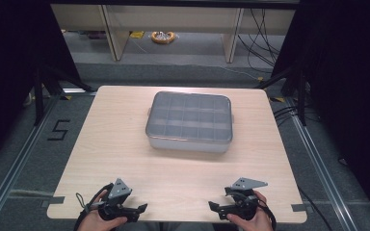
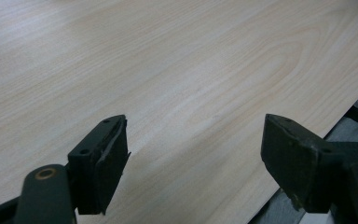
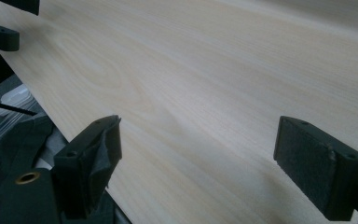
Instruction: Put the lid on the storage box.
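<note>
Nearest the camera, at the near edge of the table (image 1: 125,159), two hand-held grippers are recorded, listed left to right.

Left gripper (image 1: 140,209): black, two-jawed, topped by a grey three-cornered plate; held in the left hand (image 1: 99,219). Jaws are seen spread wide with nothing between them; in its own view (image 2: 193,154) bare wood grain shows through the gap.

Right gripper (image 1: 213,207): same make, held in the right hand (image 1: 250,219). Jaws likewise stand apart and empty, as confirmed in its own view (image 3: 196,154), where flat rubbery pads are seen.

Lidded box (image 1: 190,121): rectangular, rounded corners, translucent grey lid over a grid of compartments; contents cannot be told. It is placed at the table's middle, beyond both grippers and well apart from them, its long axis running left to right. It lies forward and between the two; neither hand is judged clearly nearer.

Table: pale laminate with wood-grain print, smooth, rounded corners.
</note>
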A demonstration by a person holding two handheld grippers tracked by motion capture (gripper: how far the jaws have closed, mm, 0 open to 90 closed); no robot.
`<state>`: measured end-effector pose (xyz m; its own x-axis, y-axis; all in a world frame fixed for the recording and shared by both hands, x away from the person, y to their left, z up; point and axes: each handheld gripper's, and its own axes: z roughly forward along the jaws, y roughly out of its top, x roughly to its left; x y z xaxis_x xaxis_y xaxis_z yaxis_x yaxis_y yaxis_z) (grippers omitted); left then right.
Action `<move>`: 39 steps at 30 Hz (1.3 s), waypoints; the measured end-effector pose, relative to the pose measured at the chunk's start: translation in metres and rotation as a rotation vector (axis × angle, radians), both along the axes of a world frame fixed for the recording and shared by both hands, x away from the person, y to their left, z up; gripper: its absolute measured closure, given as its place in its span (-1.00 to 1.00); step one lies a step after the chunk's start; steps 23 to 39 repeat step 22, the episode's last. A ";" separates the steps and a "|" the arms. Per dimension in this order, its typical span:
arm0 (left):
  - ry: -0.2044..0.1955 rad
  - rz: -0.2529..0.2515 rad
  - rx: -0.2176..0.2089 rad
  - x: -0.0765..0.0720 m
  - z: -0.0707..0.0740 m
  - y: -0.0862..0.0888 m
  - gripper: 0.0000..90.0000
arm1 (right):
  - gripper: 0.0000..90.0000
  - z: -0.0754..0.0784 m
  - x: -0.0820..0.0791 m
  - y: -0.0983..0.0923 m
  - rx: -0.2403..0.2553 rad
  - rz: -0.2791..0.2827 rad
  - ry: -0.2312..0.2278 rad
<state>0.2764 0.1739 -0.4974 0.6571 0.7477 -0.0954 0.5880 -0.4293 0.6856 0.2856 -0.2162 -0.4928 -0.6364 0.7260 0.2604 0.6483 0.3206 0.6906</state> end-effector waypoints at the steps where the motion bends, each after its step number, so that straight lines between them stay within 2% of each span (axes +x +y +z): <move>1: 0.003 -0.007 -0.002 0.000 0.000 0.000 -0.49 | -0.64 -0.001 -0.001 0.000 -0.002 -0.002 0.005; 2: 0.007 -0.017 0.011 0.000 0.000 0.001 -0.49 | -0.64 -0.001 -0.001 0.001 -0.006 -0.009 0.014; 3: 0.005 -0.017 0.006 0.000 0.000 0.000 -0.49 | -0.64 -0.001 0.000 0.000 -0.019 -0.006 -0.001; 7: 0.005 -0.018 0.012 0.000 0.000 0.000 -0.49 | -0.64 -0.002 0.000 0.000 -0.017 -0.006 0.001; 9: 0.015 -0.011 -0.001 0.000 -0.001 -0.001 -0.49 | -0.64 -0.002 0.000 0.000 -0.016 -0.002 0.007; 11: 0.007 -0.023 0.013 0.000 -0.001 0.000 -0.49 | -0.64 -0.004 0.001 0.000 0.000 0.008 0.015; 12: 0.016 -0.010 0.001 0.000 -0.001 -0.001 -0.49 | -0.64 -0.004 0.001 0.000 0.002 0.004 0.014; 13: 0.010 -0.018 0.010 0.000 -0.001 0.000 -0.49 | -0.64 -0.003 0.000 0.001 -0.002 -0.015 0.027; 14: 0.003 -0.009 0.006 0.001 -0.001 0.000 -0.49 | -0.64 -0.003 0.001 -0.001 -0.017 -0.003 0.002; 19: 0.004 0.001 0.013 0.001 -0.002 0.000 -0.49 | -0.64 -0.003 0.000 -0.001 -0.010 -0.013 0.024; 21: 0.005 -0.015 0.014 0.001 -0.001 0.000 -0.49 | -0.64 -0.003 0.000 -0.001 -0.008 -0.007 0.024; 39: 0.003 -0.010 0.019 0.002 -0.002 0.000 -0.49 | -0.64 -0.003 0.001 -0.001 -0.006 -0.005 0.026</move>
